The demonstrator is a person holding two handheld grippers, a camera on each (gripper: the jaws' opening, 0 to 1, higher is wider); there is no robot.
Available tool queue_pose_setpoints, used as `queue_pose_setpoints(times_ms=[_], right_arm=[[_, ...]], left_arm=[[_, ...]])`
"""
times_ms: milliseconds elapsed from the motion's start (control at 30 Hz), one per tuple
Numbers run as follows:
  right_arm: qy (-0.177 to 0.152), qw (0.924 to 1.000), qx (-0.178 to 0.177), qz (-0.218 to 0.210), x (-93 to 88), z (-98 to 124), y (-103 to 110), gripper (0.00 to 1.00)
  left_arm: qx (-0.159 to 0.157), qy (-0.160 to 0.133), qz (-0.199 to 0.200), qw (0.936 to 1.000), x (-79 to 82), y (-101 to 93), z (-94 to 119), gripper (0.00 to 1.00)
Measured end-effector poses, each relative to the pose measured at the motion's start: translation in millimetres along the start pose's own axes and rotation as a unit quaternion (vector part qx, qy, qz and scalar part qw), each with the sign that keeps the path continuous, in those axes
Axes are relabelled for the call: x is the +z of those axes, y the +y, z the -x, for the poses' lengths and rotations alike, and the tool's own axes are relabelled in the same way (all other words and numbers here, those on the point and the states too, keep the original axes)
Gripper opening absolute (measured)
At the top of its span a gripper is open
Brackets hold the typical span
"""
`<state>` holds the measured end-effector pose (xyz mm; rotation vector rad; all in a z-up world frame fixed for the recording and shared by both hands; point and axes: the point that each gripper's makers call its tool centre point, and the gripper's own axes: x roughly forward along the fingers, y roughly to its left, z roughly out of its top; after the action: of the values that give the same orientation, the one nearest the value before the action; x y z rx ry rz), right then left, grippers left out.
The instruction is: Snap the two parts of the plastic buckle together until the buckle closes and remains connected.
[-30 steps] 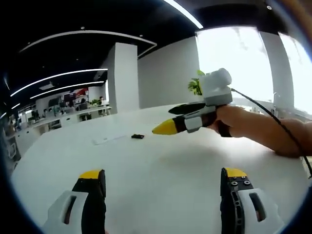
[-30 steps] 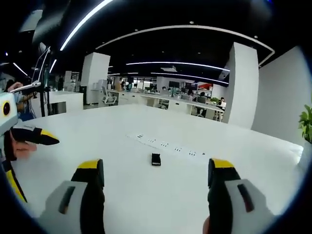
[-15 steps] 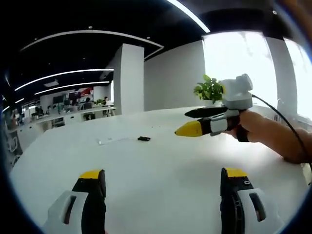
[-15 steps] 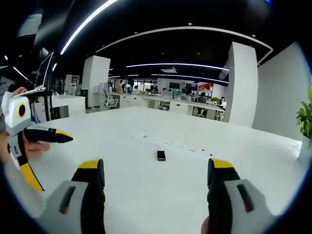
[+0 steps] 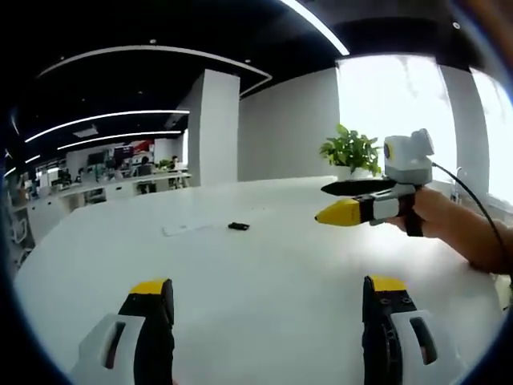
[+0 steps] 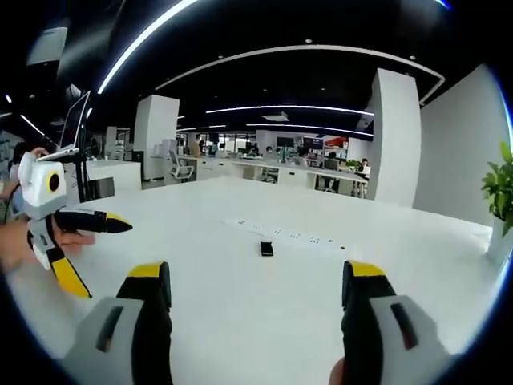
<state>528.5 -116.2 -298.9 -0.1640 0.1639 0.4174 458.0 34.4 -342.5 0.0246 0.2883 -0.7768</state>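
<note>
Buckle (image 6: 267,249) lies far out on the white table (image 6: 240,305), untouched (parts too small to distinguish). Left gripper (image 5: 268,293) and right gripper (image 6: 256,277) hover wide open, empty; reaching comes next.

The table (image 6: 240,305) was plain white. The buckle (image 6: 267,249) on it was black. Both grippers had black jaws with yellow tips and white bodies: the left gripper (image 5: 268,309) and the right gripper (image 6: 256,309). The potted plant (image 5: 351,150) was green.
</note>
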Motion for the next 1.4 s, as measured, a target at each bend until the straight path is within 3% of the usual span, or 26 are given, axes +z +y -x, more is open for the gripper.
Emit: queue_pose_setpoints(times_ms=[167, 233, 800, 1133, 1300, 1400], right_arm=[[0.006, 0.9999, -0.007, 0.007, -3.1, 13.3, 4.5, 0.91], [0.007, 0.9999, -0.005, 0.008, -5.1, 18.1, 6.2, 0.91], [-0.028, 0.9994, -0.014, -0.014, -1.3, 53.7, 2.2, 0.88], [-0.02, 0.9998, -0.005, -0.003, -9.6, 66.1, 7.9, 0.94], [-0.015, 0.9997, -0.006, 0.019, -16.5, 71.7, 12.8, 0.93], [-0.019, 0.9998, -0.004, 0.01, -18.0, 74.6, 12.7, 0.93]], left_arm=[[-0.003, -0.002, -0.001, 1.0, 0.6, -5.6, -1.8, 0.99], [0.002, 0.006, 0.004, 1.0, -0.6, 3.8, -8.0, 0.99], [0.007, 0.003, 0.007, 0.9999, 4.8, 23.5, -14.4, 0.99], [-0.01, -0.005, 0.004, 0.9999, 10.6, 13.7, -12.3, 0.99], [-0.013, -0.015, 0.019, 0.9996, 15.0, 12.6, -8.7, 0.99], [0.0, -0.024, 0.008, 0.9997, 19.2, 13.5, -6.4, 0.99]])
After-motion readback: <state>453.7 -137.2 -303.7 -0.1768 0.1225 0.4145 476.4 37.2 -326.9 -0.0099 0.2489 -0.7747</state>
